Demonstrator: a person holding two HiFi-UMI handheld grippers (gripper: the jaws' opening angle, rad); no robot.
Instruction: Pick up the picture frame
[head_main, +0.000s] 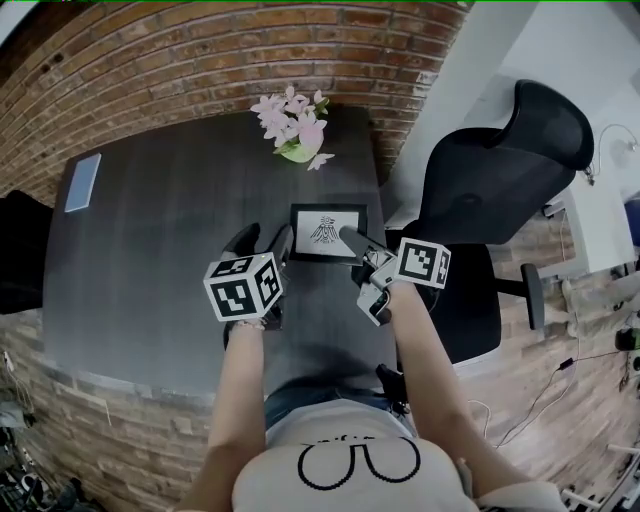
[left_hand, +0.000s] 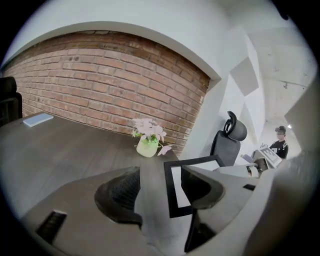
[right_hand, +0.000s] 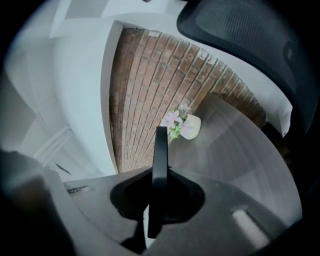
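Here the picture frame (head_main: 328, 232) sits between the two hands, above the near right part of the counter (head_main: 170, 240). The right tool (head_main: 355, 245) is clamped on the frame's 3 o'clock edge. In the right gripper view the black frame (right_hand: 160, 150) runs edge-on straight through the pinched jaws. The left tool (head_main: 265, 245) is at the frame's 9 o'clock side with its jaws apart and gripping nothing. In the left gripper view the frame's (left_hand: 169, 190) border shows just inside that tool's (left_hand: 162, 192) right jaw, and I cannot tell whether they touch.

With only one edge pinched, the frame will probably want to swing. So the right tool's grip should stay firm and the frame should go straight up. The left tool can steady or support the free side rather than push it.

A pot of pink flowers (head_main: 297, 128) stands at 12 o'clock, well apart from the frame. A flat pale-blue item (head_main: 83, 183) lies at 10 o'clock, far across the counter. A black office chair (head_main: 500, 180) stands at 2 o'clock, off the counter. Nothing stands in the way above the frame.
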